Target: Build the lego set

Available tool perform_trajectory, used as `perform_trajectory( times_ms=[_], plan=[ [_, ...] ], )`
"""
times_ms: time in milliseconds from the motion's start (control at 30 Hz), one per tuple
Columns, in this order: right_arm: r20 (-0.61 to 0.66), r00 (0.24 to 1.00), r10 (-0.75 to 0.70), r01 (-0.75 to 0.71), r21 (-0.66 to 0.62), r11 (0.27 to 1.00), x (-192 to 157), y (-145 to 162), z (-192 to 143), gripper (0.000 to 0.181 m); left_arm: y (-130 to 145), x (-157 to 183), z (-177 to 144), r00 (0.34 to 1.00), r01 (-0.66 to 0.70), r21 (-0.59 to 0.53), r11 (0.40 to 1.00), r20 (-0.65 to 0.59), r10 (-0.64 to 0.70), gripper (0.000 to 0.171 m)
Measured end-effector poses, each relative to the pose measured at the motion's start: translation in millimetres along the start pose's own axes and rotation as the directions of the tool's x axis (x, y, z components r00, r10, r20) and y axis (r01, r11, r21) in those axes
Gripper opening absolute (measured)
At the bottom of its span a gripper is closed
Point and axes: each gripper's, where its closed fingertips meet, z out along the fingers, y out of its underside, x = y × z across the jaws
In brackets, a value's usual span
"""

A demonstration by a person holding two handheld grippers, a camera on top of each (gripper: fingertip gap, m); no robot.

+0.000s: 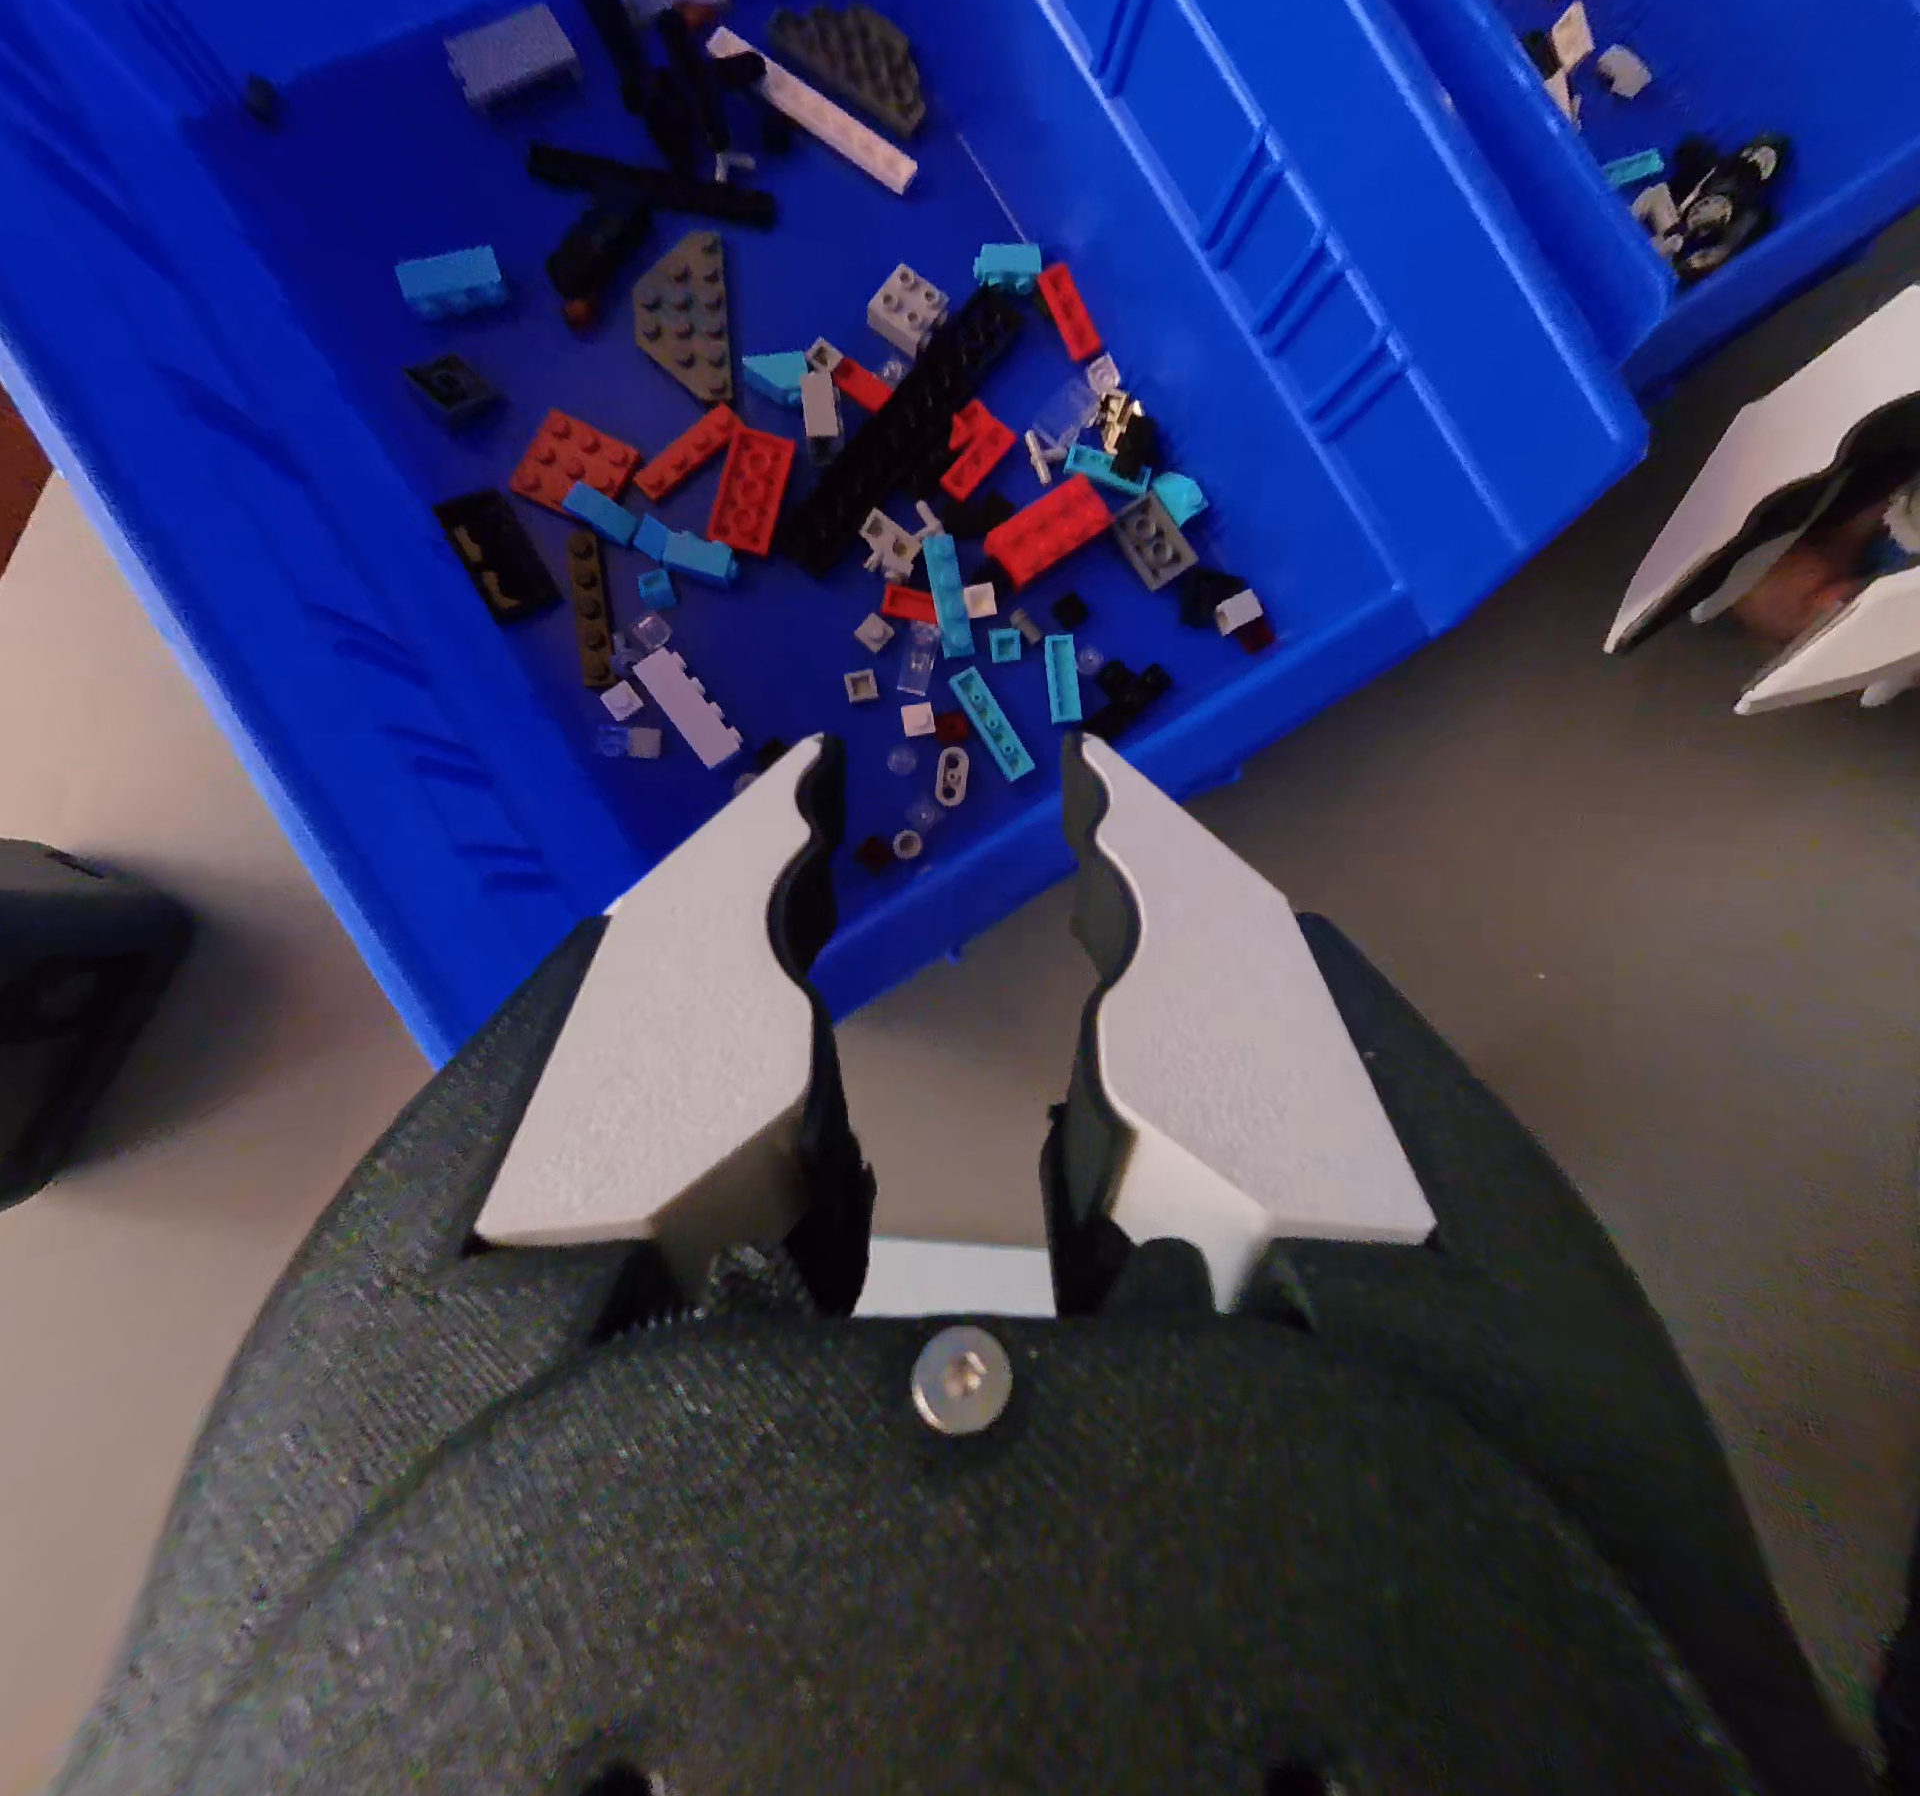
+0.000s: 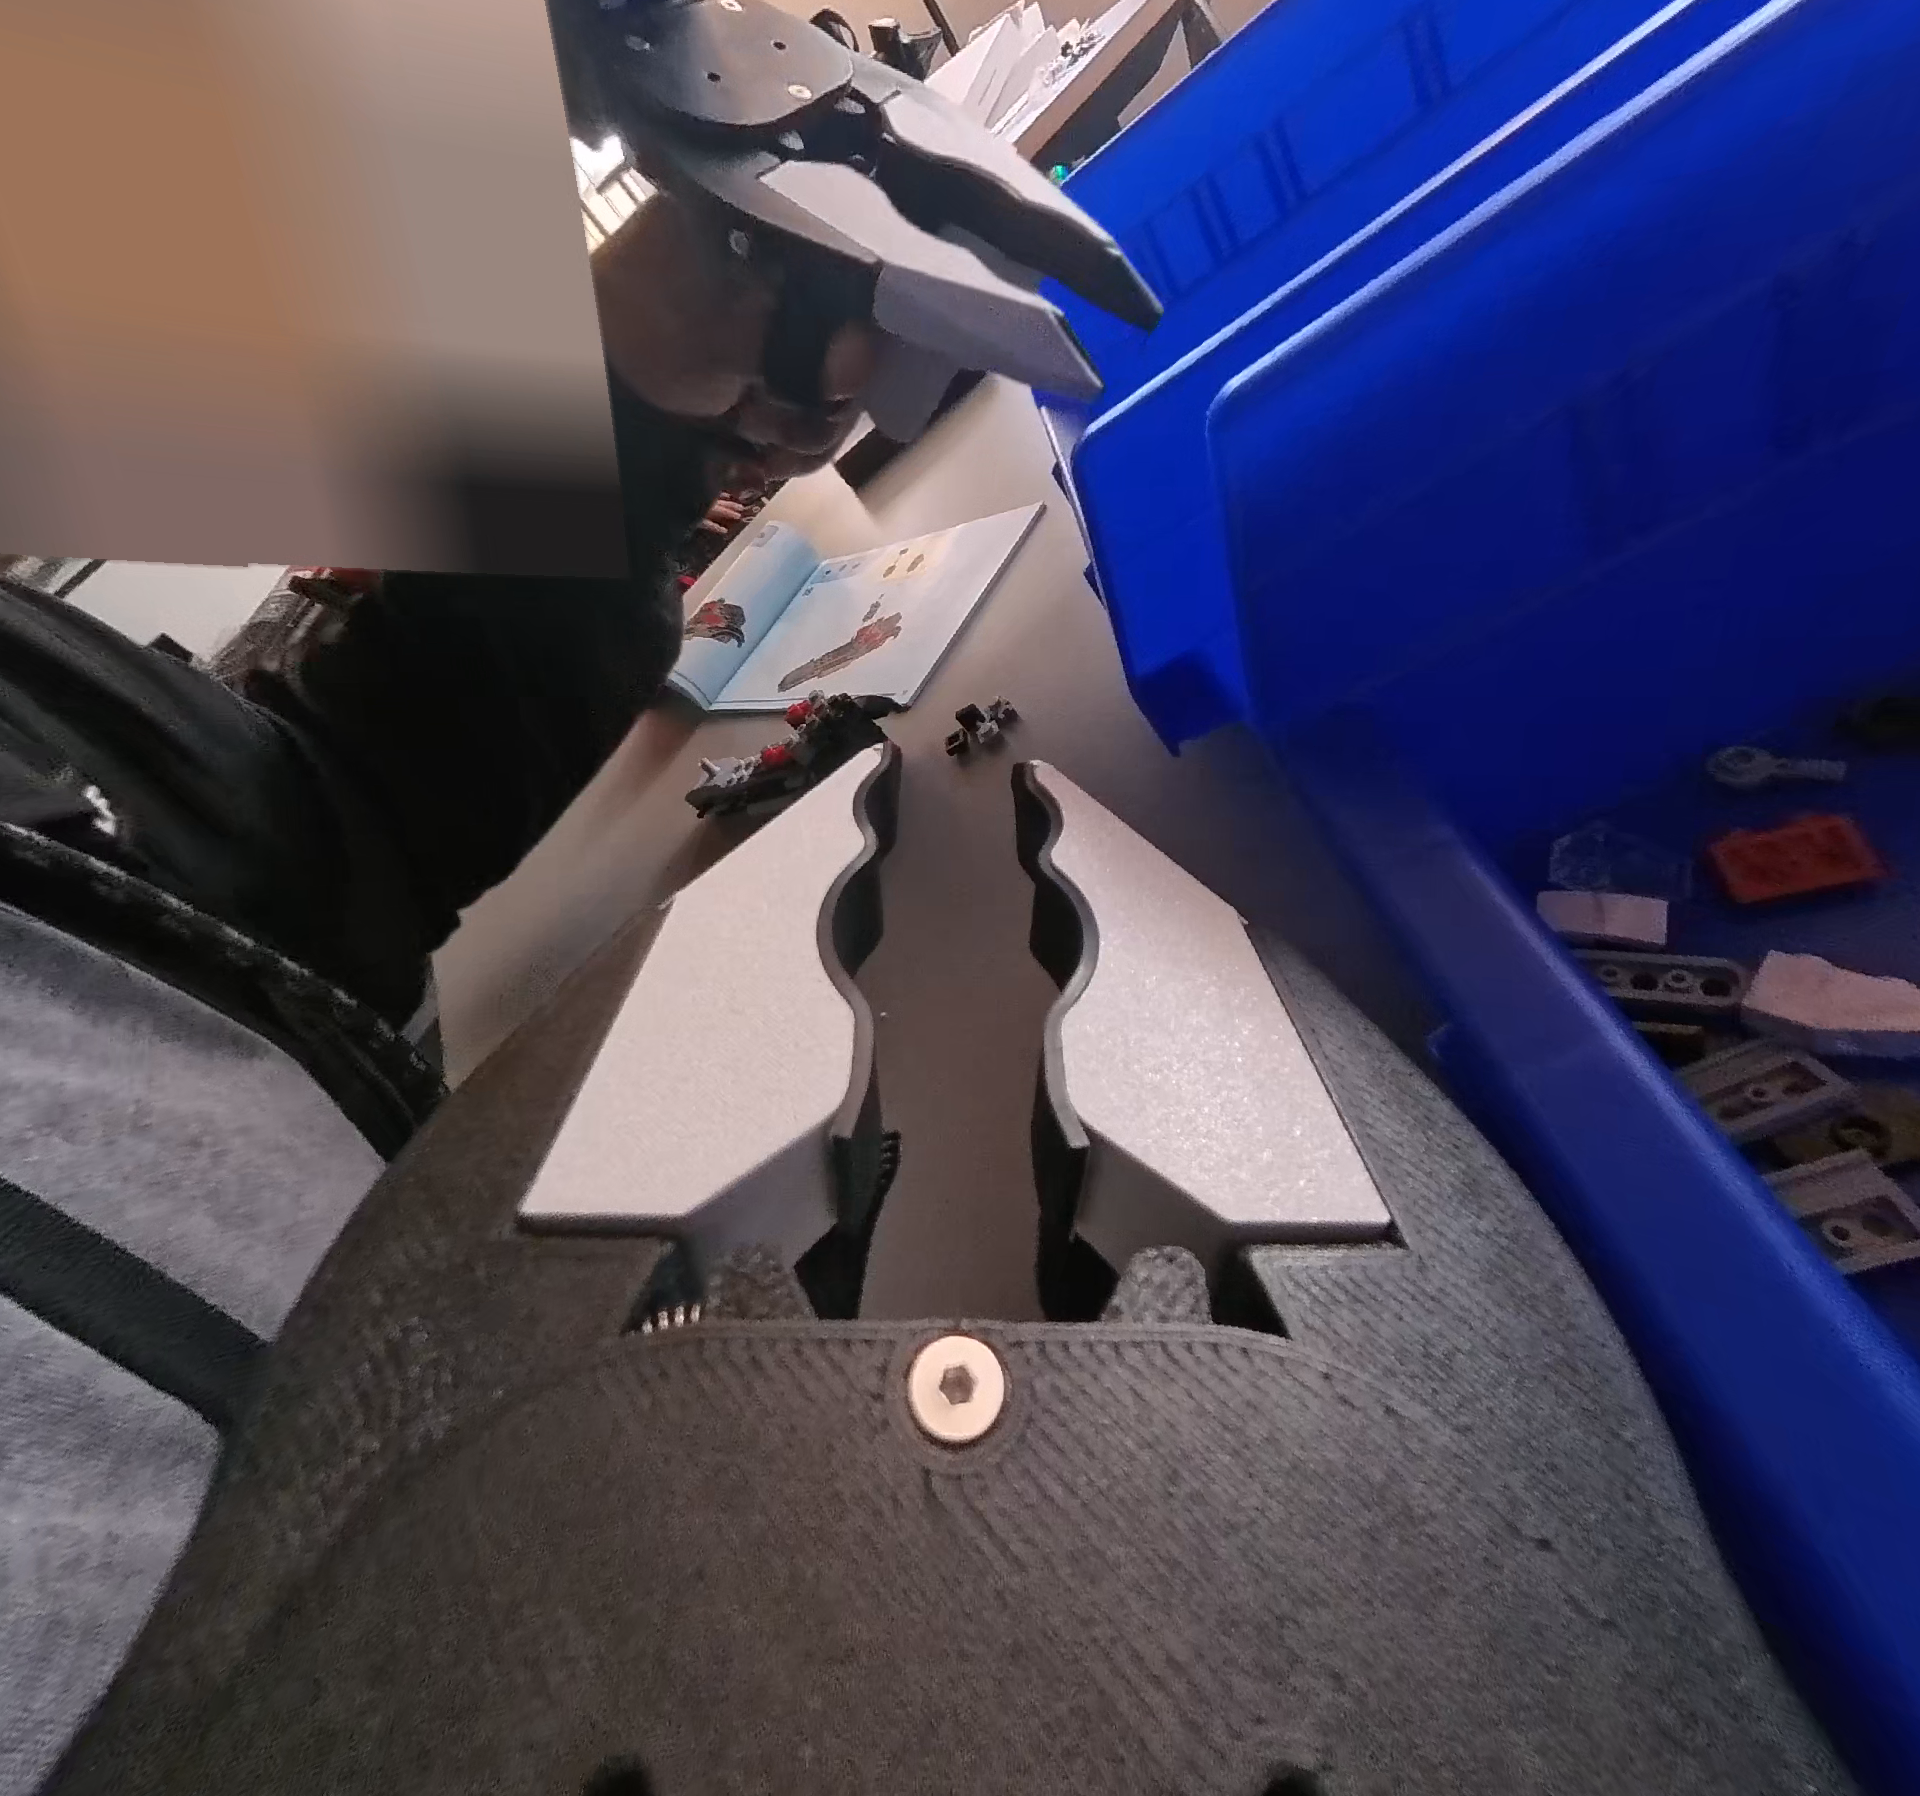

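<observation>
My left gripper (image 1: 951, 759) is open and empty. It hovers over the near rim of a blue bin (image 1: 1351, 458) that holds several loose bricks in red, teal, black, grey and white. A long black plate (image 1: 904, 427) lies in the middle of the pile. My right gripper (image 2: 956, 770) is open and empty, low over the grey table. Just beyond its fingertips lie a partly built dark model with red bits (image 2: 790, 754) and a small black sub-assembly (image 2: 977, 723). The left gripper also shows in the right wrist view (image 2: 1112, 344), raised beside the bins.
An open instruction booklet (image 2: 852, 603) lies on the table behind the model. A second blue bin (image 1: 1714, 84) with small pieces stands to the right. Another bin (image 2: 1558, 1071) with grey parts is close on the right gripper's right. A person's dark sleeve (image 2: 416, 759) is at the left. My right tips are about 20 centimetres from the long black plate (image 1: 904, 427), my left tips only 12 centimetres.
</observation>
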Motion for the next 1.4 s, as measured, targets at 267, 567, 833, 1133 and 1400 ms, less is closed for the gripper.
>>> perform_trajectory(
  times_ms=[267,567,833,1133,1400],
  plan=[
    [-0.015,1.0,0.0,0.0,-0.006,1.0,2,1,1,0.022,-3,-3,2,1.0,0.026,0.059,0.998,-0.013,-0.025,0.044],
    [-0.023,1.0,-0.002,0.002,-0.012,1.0,3,2,2,0.022,1,-4,5,0.998,0.057,0.077,0.995,-0.037,-0.055,0.044],
    [-0.02,1.0,-0.001,0.001,-0.007,1.0,3,1,2,0.022,-2,-2,5,0.998,0.06,0.086,0.994,-0.037,-0.057,0.044],
    [-0.021,1.0,-0.001,0.001,-0.014,1.0,3,2,3,0.022,-4,-1,5,0.998,0.059,0.092,0.994,-0.042,-0.056,0.044],
    [-0.019,1.0,-0.001,0.001,-0.019,1.0,3,3,3,0.024,-9,2,0,0.998,0.05,0.11,0.993,-0.046,-0.046,0.044]
  ],
)
